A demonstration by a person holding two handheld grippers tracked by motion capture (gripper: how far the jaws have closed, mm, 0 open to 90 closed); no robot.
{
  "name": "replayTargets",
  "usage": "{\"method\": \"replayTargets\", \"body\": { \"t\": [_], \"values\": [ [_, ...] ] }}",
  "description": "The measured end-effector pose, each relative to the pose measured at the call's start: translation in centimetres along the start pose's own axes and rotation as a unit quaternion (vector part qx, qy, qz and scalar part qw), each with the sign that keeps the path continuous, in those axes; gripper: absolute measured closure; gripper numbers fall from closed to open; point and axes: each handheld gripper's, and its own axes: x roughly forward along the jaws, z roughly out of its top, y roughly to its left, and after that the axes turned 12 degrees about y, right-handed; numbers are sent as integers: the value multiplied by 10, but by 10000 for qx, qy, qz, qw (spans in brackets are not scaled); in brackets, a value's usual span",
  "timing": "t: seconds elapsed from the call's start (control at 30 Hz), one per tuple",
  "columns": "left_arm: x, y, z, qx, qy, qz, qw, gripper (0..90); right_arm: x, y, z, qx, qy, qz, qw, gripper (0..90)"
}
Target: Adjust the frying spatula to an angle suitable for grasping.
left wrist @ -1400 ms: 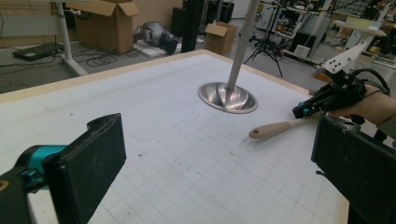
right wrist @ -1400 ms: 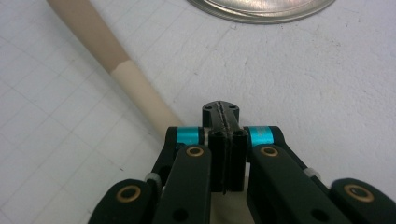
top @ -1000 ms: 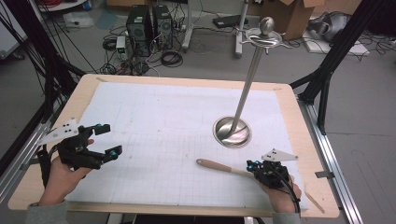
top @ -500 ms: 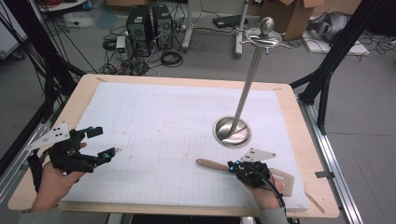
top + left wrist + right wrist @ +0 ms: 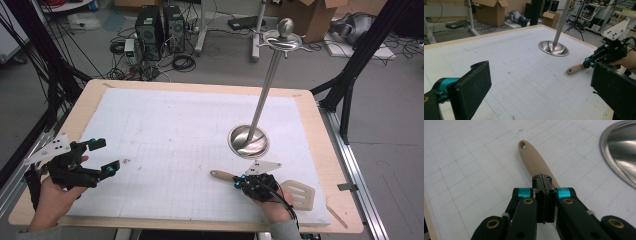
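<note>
A spatula lies flat near the front right of the white mat, with its tan handle pointing left and its slotted head to the right. My right gripper is over the middle of the handle, jaws shut pad to pad with nothing between them. Whether the tips touch the handle is unclear. My left gripper is held at the mat's front left, open and empty. From it I see the right gripper and the handle's end.
A tall metal stand with a round dished base rises just behind the spatula, its pole leaning toward the far right with hooks at the top. Bare wooden table edge borders the mat.
My right gripper has slid left along the spatula, from over its head end to over the handle, uncovering the slotted head. The left gripper has drifted slightly left.
</note>
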Motion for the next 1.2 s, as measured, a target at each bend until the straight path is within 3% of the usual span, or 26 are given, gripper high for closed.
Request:
{"method": "replayTargets", "body": {
  "t": [0.23, 0.67, 1.2],
  "values": [
    [-4, 1, -3, -51, 11, 51, 10000, 35, 12, 3, 3, -127, 240, -2, 9996, 900],
    [-8, 0, -8, -73, 52, 149, 9998, 36, 18, 3, 10, -257, 207, -211, 9992, 900],
    [-21, -2, -14, -109, 4, 294, 9995, 36, 27, -5, 20, -82, 136, -488, 9987, 900]
  ]
}}
